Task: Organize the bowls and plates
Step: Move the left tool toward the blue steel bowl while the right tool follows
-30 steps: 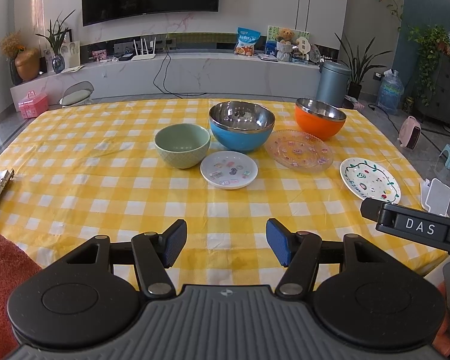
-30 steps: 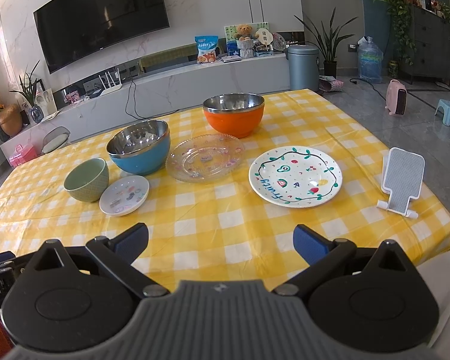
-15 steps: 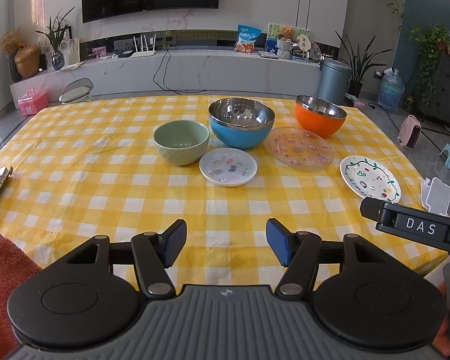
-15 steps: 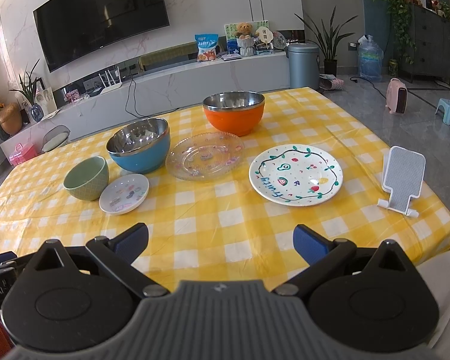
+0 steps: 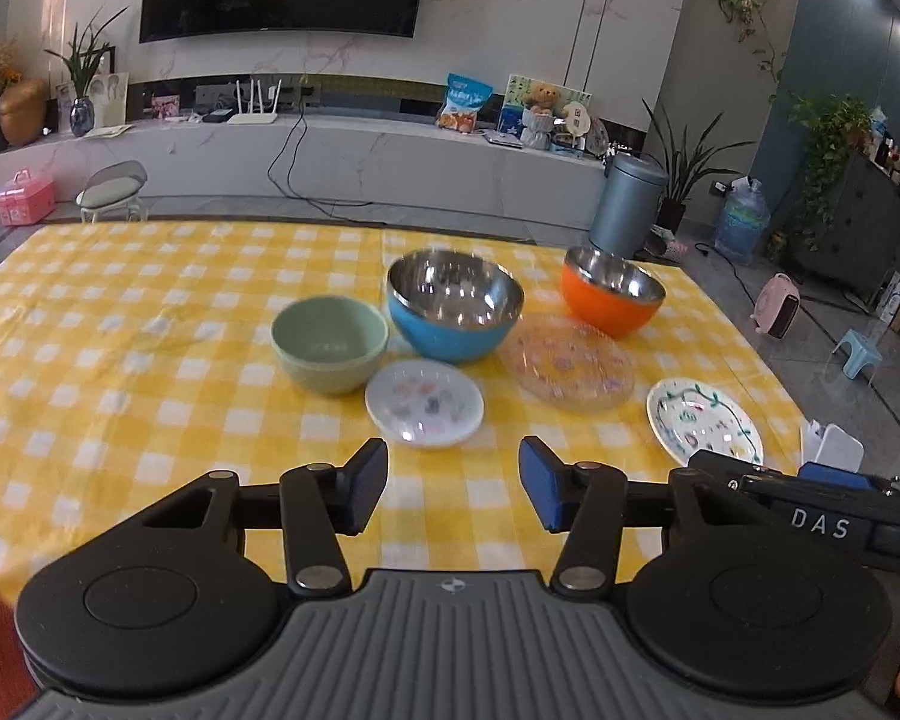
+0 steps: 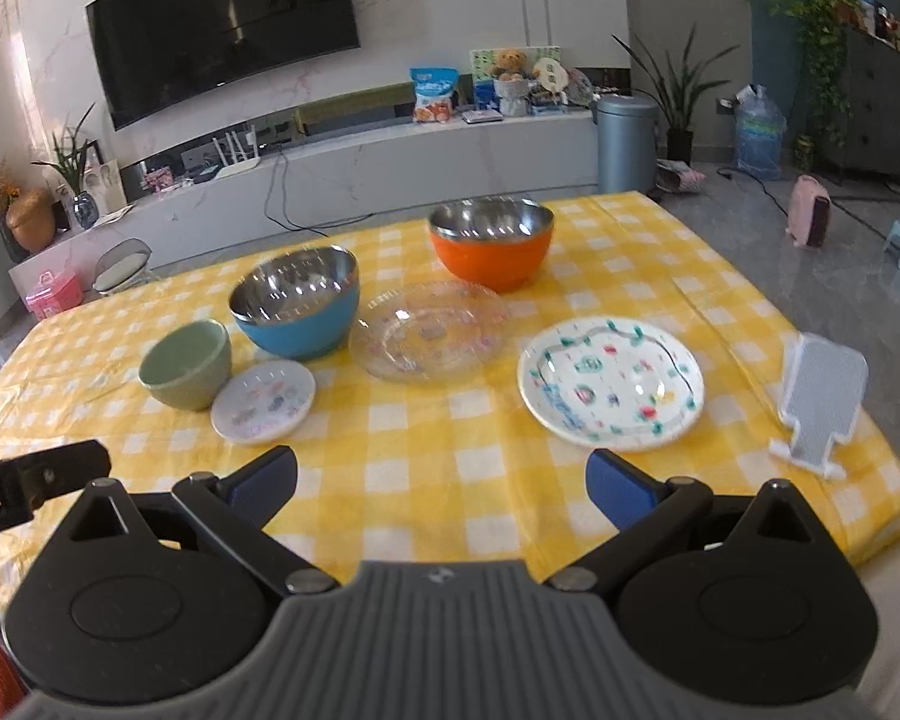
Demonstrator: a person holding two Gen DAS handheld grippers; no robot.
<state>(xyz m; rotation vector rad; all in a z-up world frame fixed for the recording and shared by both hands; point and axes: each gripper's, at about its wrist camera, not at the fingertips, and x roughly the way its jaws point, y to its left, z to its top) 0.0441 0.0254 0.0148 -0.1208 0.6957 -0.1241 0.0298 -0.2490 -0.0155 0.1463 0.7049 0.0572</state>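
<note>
So the desk [image 6: 426, 468] is covered in a yellow-and-white checked cloth, kinda glossy and wrinkly at the edges. Middle of the left wrist frame: a matte pale green bowl [image 5: 329, 343], round and deep, just beside a small white saucer [image 5: 424, 402] with little coloured prints. Behind those sits a blue bowl [image 5: 453, 315] with a shiny steel inside, and further right an orange bowl [image 5: 611, 291] with the same mirror-like lining. A clear glass plate [image 5: 567, 367] with faint coloured dots lies flat in front of the two steel ones. Off to the right there's a white painted plate [image 6: 611, 383] with a wavy green-leaf border, and a grey stand [image 6: 821, 402] at the right edge of the right wrist frame.

The left gripper [image 5: 453, 483] hangs low in its frame, blue-padded fingers [image 5: 540, 483] closing in with nothing between them. The right gripper [image 6: 441, 483] has its fingers spread wide, also holding nothing.
</note>
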